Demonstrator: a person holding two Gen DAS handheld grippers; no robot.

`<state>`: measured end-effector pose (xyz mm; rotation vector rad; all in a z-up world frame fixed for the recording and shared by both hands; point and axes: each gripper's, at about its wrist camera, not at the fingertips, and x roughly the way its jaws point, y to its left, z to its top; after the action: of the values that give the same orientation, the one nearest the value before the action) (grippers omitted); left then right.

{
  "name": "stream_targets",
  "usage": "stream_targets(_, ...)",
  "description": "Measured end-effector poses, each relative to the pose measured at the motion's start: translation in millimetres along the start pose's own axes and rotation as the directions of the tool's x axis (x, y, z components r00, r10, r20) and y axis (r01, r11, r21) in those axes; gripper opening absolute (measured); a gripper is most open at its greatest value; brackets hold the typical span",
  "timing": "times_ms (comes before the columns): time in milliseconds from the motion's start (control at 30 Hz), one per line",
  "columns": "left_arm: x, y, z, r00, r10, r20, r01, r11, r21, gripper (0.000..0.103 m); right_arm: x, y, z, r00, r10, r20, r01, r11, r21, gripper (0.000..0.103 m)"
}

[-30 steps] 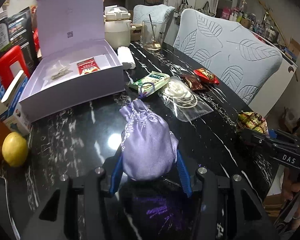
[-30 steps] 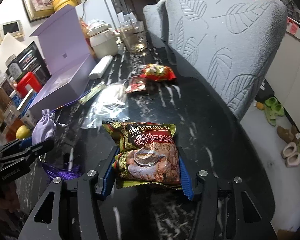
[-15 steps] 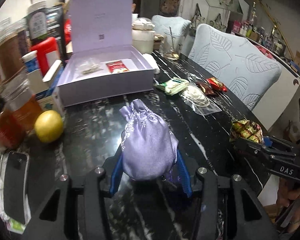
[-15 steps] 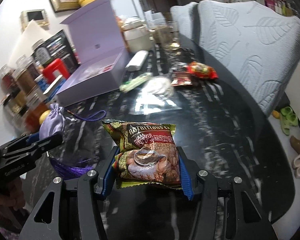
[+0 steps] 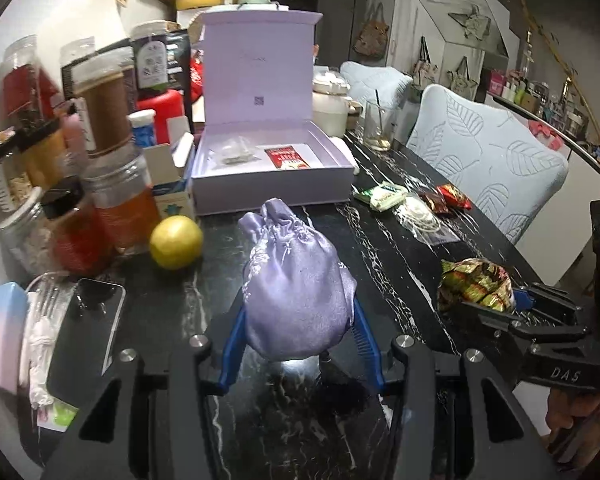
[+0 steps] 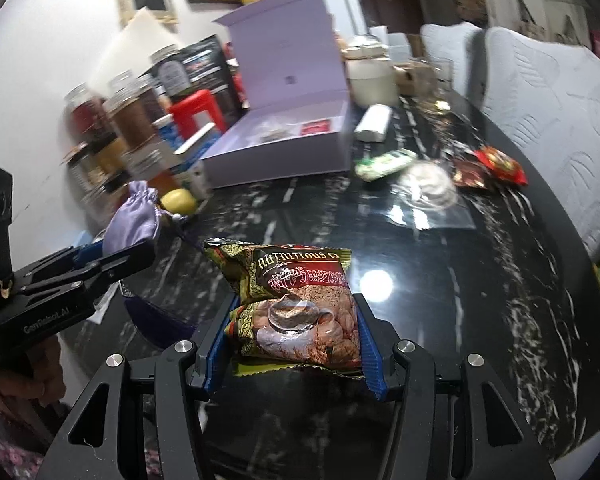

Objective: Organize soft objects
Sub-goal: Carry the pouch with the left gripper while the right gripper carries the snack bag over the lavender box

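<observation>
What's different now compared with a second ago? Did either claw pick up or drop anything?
Nothing was picked up or dropped. Both claws drew back and rose, so the open lilac box looks farther off and the jars and lemon came into view. The left claw still grips the purple pouch, the right claw the snack packet.

Right claw [image 6: 296,344] clamping snack packet [image 6: 300,312], left claw [image 6: 112,252] gripping lilac pouch [image 6: 134,220], black marble table [image 6: 480,280]

Each claw [image 5: 298,344] [image 6: 296,344] is a matte black frame with silver round screws and ribbed blue finger pads [image 5: 232,344]. One side reads "DAS", the other "GenRobot.AI". Bare skin shows on the hand [image 6: 16,384].
</observation>
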<state>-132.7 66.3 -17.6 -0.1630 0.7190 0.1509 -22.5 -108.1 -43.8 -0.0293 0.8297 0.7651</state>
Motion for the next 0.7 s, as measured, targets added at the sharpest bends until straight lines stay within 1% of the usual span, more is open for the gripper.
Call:
stream_targets(133, -8.0, 4.2, 7.5, 0.999, 0.011, 0.032, -0.011, 1.0, -0.011, 0.048, 1.1, 14.3, 7.9, 0.999, 0.046, 0.009, -0.045, 0.998, -0.043, 0.054)
stream_targets(300, -9.7, 7.9, 24.8, 0.998, 0.011, 0.069, -0.011, 1.0, -0.005, 0.048, 4.3, 25.9, 23.3, 0.997, 0.077, 0.025, -0.075, 0.994, -0.083, 0.054)
stream_targets(533, -3.9, 13.3, 63.8, 0.991, 0.012, 0.133, -0.013, 1.0, 0.01, 0.048, 7.3, 34.0, 60.0, 0.991, 0.109, 0.072, -0.099, 0.986, -0.134, 0.054)
stream_targets(700, 3.5, 19.3, 96.4, 0.982, 0.025, 0.188, -0.026, 1.0, 0.006, 0.048, 9.1, 32.1, 96.3, 0.985, 0.128, 0.119, -0.108, 0.981, -0.159, 0.054)
